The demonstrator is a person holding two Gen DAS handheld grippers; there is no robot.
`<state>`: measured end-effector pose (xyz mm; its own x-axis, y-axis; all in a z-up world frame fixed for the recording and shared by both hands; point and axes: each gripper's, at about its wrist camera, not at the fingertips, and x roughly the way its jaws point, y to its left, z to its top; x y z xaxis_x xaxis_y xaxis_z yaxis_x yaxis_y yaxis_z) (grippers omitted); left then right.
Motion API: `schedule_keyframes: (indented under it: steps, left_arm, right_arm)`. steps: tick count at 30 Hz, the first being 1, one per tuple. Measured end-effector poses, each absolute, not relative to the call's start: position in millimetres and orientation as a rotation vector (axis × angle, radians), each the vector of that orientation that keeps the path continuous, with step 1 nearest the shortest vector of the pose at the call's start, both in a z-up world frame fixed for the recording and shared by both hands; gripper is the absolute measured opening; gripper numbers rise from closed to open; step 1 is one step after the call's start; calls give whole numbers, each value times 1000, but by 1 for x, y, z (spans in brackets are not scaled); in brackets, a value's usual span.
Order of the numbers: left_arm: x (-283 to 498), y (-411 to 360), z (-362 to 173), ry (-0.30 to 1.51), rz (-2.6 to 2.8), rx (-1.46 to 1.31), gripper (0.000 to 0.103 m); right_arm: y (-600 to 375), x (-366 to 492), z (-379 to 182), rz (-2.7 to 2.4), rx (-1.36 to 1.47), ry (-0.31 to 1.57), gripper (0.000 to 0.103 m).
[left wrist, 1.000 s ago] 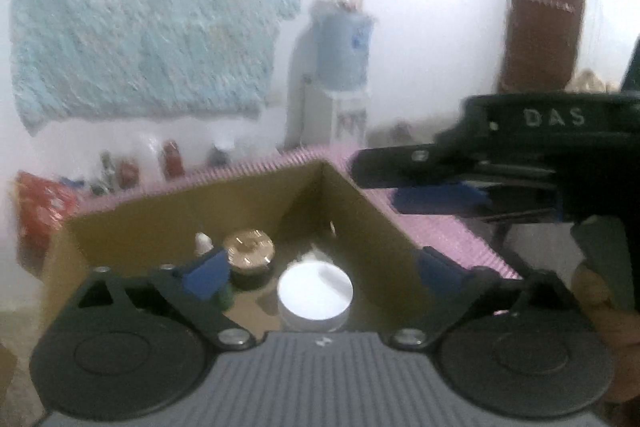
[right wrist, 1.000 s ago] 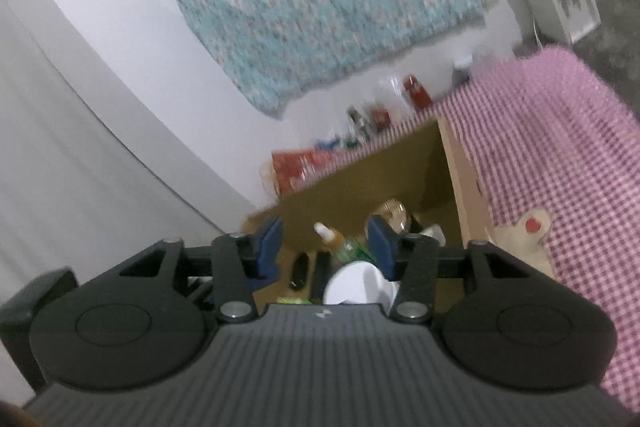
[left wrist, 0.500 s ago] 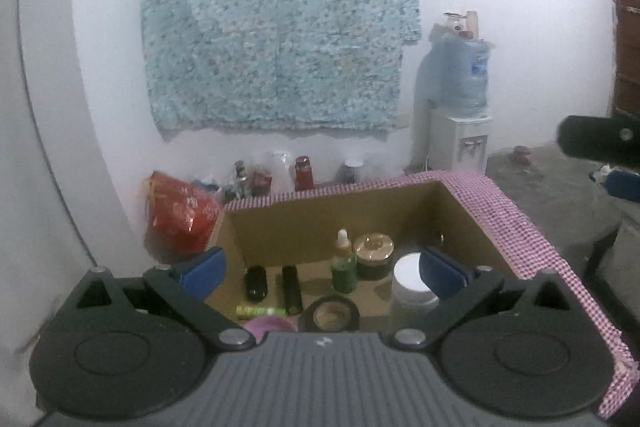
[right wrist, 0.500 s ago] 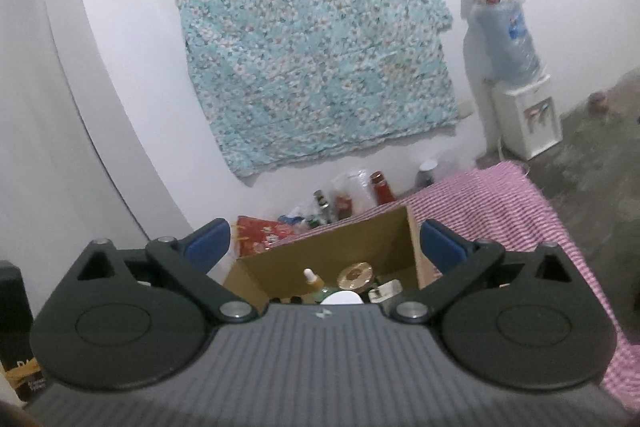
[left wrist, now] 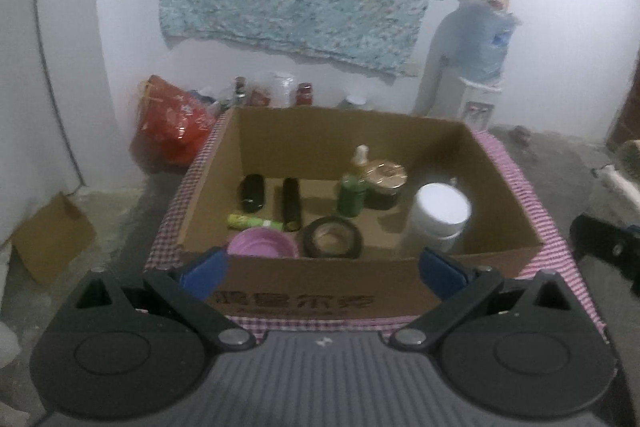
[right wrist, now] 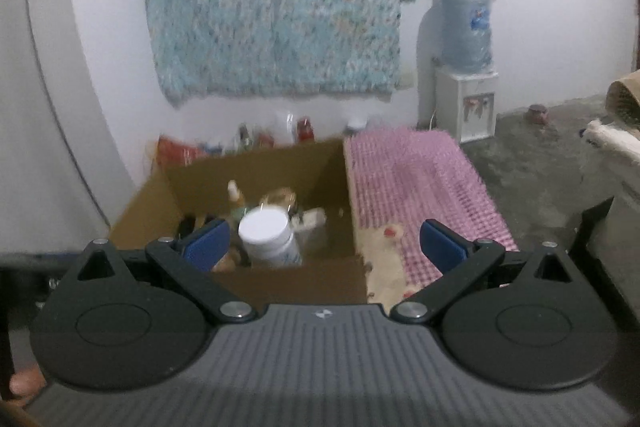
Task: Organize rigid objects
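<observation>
The cardboard box (left wrist: 344,291) sat on a pink checked cloth (right wrist: 416,179), and every rigid item in sight lay inside it. The white jar (left wrist: 440,217) stood upright near the box's right wall; the green dropper bottle (left wrist: 353,193) and gold-lidded jar (left wrist: 386,183) stood toward the box's back, the tape roll (left wrist: 332,237) and pink lid (left wrist: 262,243) lay flat by its near wall, and two dark tubes (left wrist: 291,203) lay with their long axes running front to back.

The left hand-held gripper (left wrist: 322,269) hung released and empty before the box's near wall, so the contents lay ahead of it and lower. The right hand-held gripper (right wrist: 322,241) was likewise spread wide and empty, with the white jar (right wrist: 266,233) ahead beyond its left finger; that hand looked nearer the jar.
</observation>
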<state>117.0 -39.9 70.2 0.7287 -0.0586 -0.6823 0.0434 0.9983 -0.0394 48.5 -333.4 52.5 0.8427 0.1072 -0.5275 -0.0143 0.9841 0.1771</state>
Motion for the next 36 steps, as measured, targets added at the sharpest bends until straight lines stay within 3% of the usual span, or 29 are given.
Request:
schedule_keyframes:
  steps: [12,36]
  left_arm:
    - [125,-44,58,797,-29,61,103]
    - [129,-40,55,802,-17,49,103]
  right_arm:
    - [-287,94,23,113,87,718,102]
    - [-293,107,11,89,41,729,102]
